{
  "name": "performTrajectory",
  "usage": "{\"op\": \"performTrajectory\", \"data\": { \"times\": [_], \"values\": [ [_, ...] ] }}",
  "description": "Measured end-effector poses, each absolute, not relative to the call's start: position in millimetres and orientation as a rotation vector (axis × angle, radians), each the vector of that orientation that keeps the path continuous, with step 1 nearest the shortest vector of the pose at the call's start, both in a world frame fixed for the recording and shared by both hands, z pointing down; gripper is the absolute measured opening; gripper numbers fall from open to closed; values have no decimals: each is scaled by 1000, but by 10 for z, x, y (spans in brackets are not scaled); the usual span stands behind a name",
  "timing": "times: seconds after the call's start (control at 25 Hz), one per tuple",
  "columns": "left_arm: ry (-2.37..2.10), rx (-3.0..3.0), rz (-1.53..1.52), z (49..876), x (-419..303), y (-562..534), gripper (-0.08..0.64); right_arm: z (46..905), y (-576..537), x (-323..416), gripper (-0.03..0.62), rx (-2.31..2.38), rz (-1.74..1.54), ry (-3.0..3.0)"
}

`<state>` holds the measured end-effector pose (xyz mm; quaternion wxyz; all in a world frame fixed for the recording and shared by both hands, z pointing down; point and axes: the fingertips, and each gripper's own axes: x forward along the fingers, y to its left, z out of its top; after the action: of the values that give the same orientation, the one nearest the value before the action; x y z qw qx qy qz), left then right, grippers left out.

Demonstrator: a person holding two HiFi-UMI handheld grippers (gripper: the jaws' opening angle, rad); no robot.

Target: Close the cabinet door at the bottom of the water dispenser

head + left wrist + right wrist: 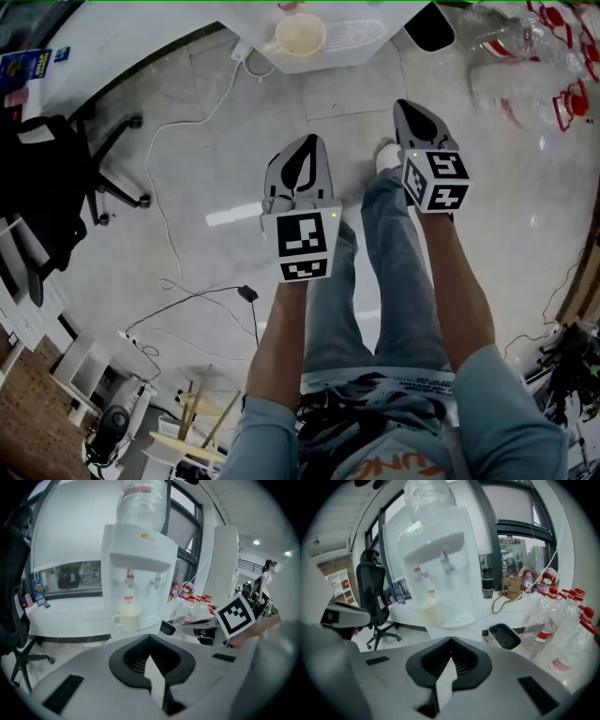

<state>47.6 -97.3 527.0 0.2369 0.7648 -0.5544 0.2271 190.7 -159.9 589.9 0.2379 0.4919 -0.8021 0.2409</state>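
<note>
- Left tongs (150, 640) in the left gripper view: closed tip to tip, gripping nothing.
- Right tongs (451, 642) in the right gripper view: likewise shut and empty.
- In the head view, both held above the floor (216, 103), aimed toward the water dispenser (328, 42) and touching nothing.
- Only in the gripper views: the dispenser's upright front, with a clear bottle (140, 501) on top and two taps (130, 579).
- Also there: a cream cup (127, 616) on the drip tray below the taps.
- Only in the head view: that cup from above, a white cable (155, 187) on the floor left of the dispenser, and the person's legs (394, 272) in front of it.
- Right of the dispenser: a black tray (505, 636), then clear plastic bottles (562, 620) with red labels.
- Left of the dispenser: a black office chair (370, 588) beside a white counter (70, 616).
- Cabinet door at the bottom of the dispenser: hidden behind the grey tongs bodies in both gripper views.
- In the head view, cut off by the top edge; impossible to tell whether open or closed.
</note>
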Motion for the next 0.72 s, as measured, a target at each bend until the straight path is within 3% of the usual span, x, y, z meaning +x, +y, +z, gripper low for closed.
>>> {"op": "performTrajectory", "data": {
  "times": [0.6,0.72],
  "values": [
    [-1748,2173,485,3109,77,-648,8,3404,-1145,1022,29,1373,745,-2512],
    [-1810,2152,405,2689,6,-636,8,2939,-1038,975,29,1358,602,-2503]
  ]
}}
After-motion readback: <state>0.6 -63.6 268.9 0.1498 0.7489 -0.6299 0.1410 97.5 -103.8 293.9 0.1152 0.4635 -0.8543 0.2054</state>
